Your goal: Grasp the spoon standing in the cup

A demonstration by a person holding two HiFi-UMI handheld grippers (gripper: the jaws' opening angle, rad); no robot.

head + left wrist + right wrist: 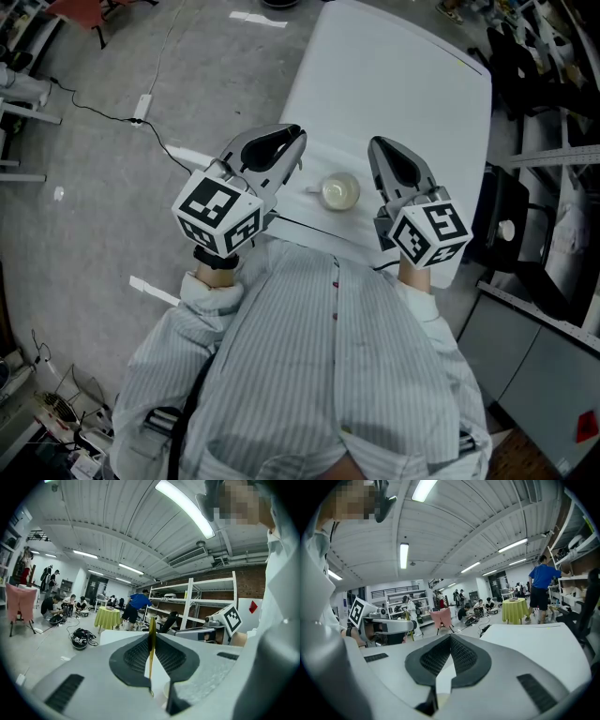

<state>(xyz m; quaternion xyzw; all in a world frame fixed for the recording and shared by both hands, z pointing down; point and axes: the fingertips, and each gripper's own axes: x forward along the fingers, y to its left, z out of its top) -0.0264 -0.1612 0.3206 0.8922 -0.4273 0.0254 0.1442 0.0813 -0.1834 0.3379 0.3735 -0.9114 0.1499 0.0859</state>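
A small white cup stands on the white table, close to its near edge, between my two grippers. In the left gripper view a thin gold spoon stands upright, pinched between the dark pads, so the left gripper is shut on it. From the head view that left gripper reaches just left of the cup. To the cup's right hangs the right gripper. Seen from its own camera, the right gripper has its pads meeting at the tip with nothing between them.
Grey floor lies left of the table, with a cable and power strip on it. A black chair and metal shelving stand right of the table. Far off, people sit and stand near a yellow-draped table.
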